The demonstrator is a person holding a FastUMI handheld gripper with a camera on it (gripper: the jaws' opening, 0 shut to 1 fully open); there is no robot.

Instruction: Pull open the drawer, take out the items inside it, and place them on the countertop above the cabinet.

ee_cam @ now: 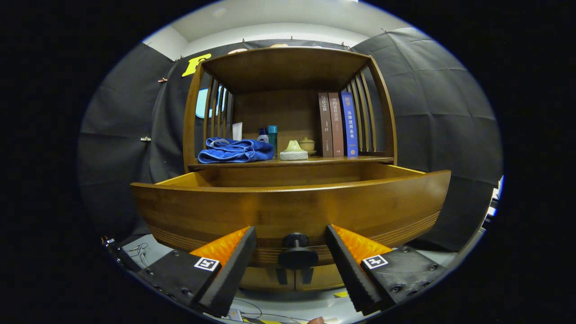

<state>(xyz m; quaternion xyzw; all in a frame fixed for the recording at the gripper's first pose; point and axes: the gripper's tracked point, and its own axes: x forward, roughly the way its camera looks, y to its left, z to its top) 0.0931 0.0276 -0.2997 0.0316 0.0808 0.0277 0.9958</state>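
Drawer [288,207] stood pulled out under the countertop [360,159], insides hidden behind its front. Prob. stiff, heavy wood w/ smooth front; only real hold was the knob [295,252]. Gripper [291,249] was spread wide, knob between the fingers, untouched.

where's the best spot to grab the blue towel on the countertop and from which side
Take the blue towel by its rumpled top folds, coming down from the front over the open drawer. It lies flat in a loose heap, so the raised folds give something to pinch, and the bottles stand close behind. The tool is open, its fingers either side of the drawer knob.
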